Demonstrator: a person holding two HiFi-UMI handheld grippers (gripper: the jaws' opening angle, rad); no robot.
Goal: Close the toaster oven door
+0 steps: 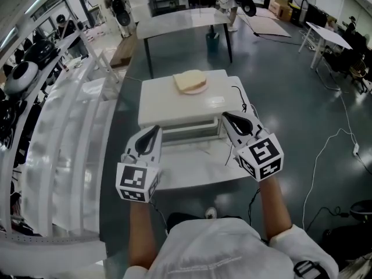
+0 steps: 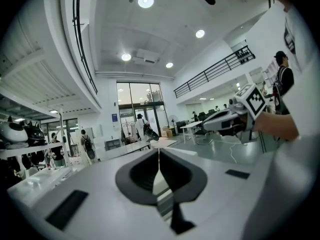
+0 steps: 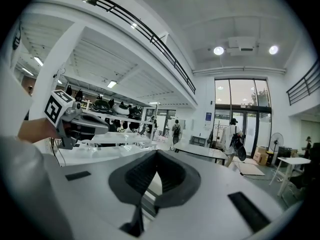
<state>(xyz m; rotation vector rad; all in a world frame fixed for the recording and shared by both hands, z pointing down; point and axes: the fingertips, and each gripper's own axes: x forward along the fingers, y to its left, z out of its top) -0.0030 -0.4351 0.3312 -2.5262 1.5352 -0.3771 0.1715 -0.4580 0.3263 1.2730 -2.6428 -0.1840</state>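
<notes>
Grey hall flooring surrounds a small white table (image 1: 192,180) carrying the toaster oven (image 1: 186,106), which has bread (image 1: 189,81) on a plate (image 1: 201,90) on its roof. The door (image 1: 195,154) appears to be dropped open toward the person, lying roughly flat in front of the cavity, though white on white makes its edges hard to separate from the table. The left gripper (image 1: 156,130) hovers at the front left corner and the right gripper (image 1: 225,116) at the front right. Each has its jaws together with nothing between them. Hazards: closed tips give only a narrow contact, so they may slide off the door edge when lifting. Uneven lift from the two sides could twist the door. An abrupt shove could shift the oven and unseat the plate. The cable (image 1: 243,100) lies near the right gripper and may snag.
</notes>
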